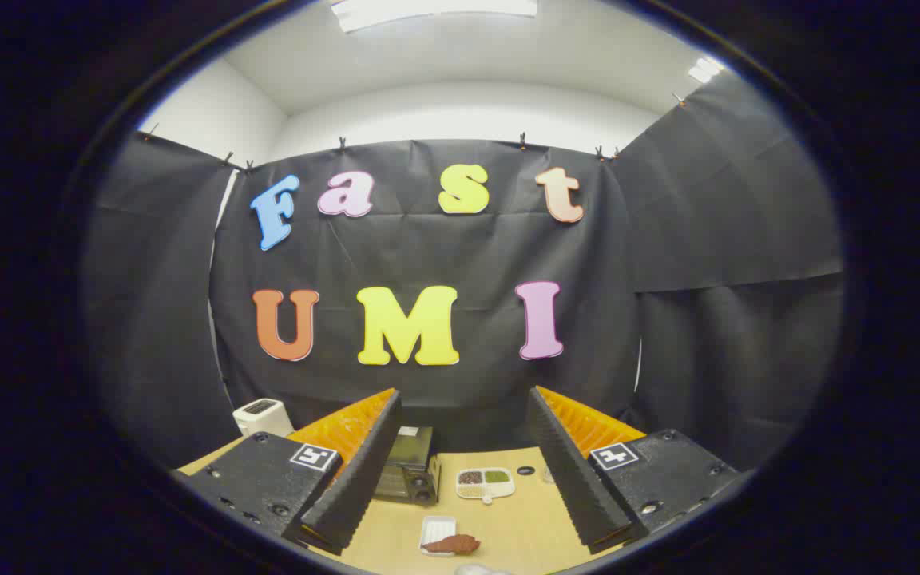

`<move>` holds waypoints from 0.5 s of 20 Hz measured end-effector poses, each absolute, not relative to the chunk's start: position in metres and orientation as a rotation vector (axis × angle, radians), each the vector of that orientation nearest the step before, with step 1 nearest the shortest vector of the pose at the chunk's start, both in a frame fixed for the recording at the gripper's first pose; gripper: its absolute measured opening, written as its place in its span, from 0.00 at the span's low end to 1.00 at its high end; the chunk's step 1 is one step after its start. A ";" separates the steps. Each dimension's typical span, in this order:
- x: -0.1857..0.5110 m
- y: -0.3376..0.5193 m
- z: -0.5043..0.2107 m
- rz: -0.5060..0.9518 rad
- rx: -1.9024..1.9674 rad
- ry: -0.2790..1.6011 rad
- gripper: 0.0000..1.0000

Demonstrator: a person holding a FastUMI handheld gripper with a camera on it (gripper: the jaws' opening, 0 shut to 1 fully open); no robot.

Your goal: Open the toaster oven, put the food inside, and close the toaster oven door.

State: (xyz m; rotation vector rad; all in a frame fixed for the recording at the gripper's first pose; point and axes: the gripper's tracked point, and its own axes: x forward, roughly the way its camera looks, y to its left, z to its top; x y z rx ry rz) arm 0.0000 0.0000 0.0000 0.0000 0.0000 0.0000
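My gripper point(460, 471) gapes wide and empty above the table point(524, 527), framing the food point(452, 545) and, I think, the closed toaster oven point(410, 469) for a first approach.

White toaster point(262, 416) at the table's point(524, 519) far corner, divided dish point(485, 482) of grains mid-table, small dark disc point(525, 470) beside it

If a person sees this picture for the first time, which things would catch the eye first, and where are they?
The gripper stands open, its two fingers spread wide above a wooden table. Between them lies brown food beside a small white tray, with a divided dish beyond. The dark toaster oven, door shut, sits against one finger.
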 end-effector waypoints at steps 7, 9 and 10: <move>0.000 0.004 0.001 -0.012 0.013 0.000 1.00; 0.001 0.005 -0.003 -0.012 0.024 0.011 1.00; 0.001 0.005 -0.005 -0.015 0.025 0.015 1.00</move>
